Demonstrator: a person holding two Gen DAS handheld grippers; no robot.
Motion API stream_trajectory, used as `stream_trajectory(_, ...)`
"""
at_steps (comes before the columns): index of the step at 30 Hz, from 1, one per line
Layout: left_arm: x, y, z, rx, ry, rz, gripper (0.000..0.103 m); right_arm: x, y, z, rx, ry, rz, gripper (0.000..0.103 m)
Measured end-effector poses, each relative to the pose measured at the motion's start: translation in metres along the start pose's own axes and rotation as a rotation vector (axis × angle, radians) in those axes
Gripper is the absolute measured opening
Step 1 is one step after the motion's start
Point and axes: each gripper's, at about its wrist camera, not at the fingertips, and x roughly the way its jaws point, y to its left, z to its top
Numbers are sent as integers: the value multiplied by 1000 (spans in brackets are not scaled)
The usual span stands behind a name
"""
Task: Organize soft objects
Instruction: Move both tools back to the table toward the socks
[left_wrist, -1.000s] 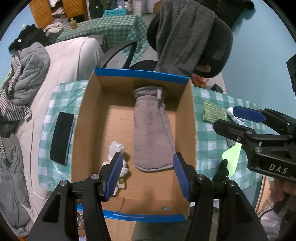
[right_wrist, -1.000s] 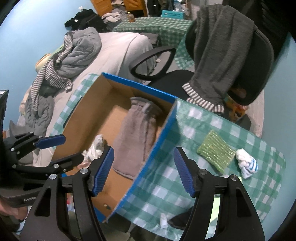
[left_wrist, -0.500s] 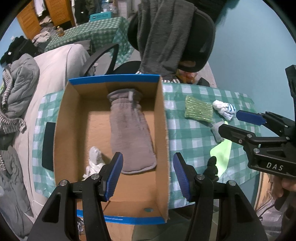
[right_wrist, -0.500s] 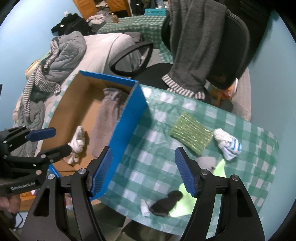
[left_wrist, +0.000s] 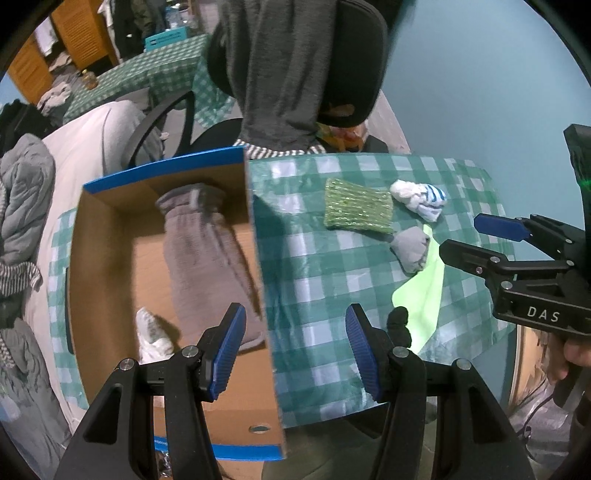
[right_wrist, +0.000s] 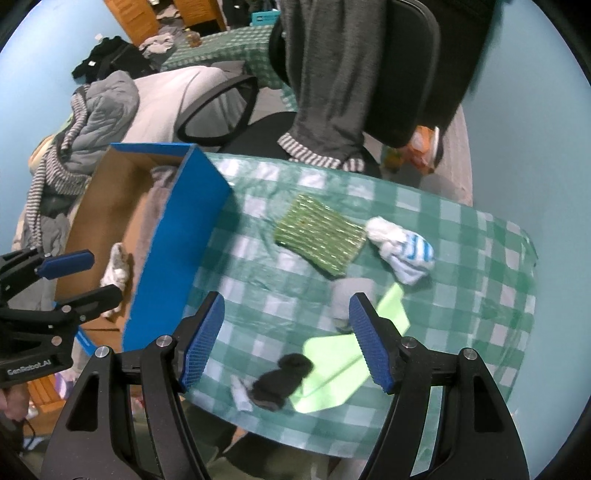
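Note:
A cardboard box with blue edges (left_wrist: 103, 258) (right_wrist: 173, 236) stands at the left of the checked table. In it lie a grey mitten (left_wrist: 207, 251) and a white sock (left_wrist: 151, 336). On the table lie a green knitted cloth (left_wrist: 356, 212) (right_wrist: 319, 234), a white-blue sock (left_wrist: 419, 197) (right_wrist: 400, 249), a grey sock (left_wrist: 410, 249) (right_wrist: 349, 295), a black sock (left_wrist: 399, 325) (right_wrist: 282, 380) and a light green cloth (left_wrist: 423, 284) (right_wrist: 340, 363). My left gripper (left_wrist: 295, 350) is open and empty over the box's right wall. My right gripper (right_wrist: 286, 341) is open and empty above the black sock.
A black office chair with a grey garment (left_wrist: 291, 74) (right_wrist: 340, 74) stands behind the table. A bed with piled clothes (left_wrist: 26, 206) (right_wrist: 96, 122) lies at the left. A blue wall (left_wrist: 480, 92) is close on the right. A small white scrap (right_wrist: 240, 398) lies by the black sock.
Both grippers have moved to the right, from over the box toward the loose items on the table. Both stay open and empty.

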Motion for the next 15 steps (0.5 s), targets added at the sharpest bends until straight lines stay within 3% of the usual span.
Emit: stream_trajectory(15,37,-38,17,61,59,2,58,24,-46,-10,44,48,-19,71)
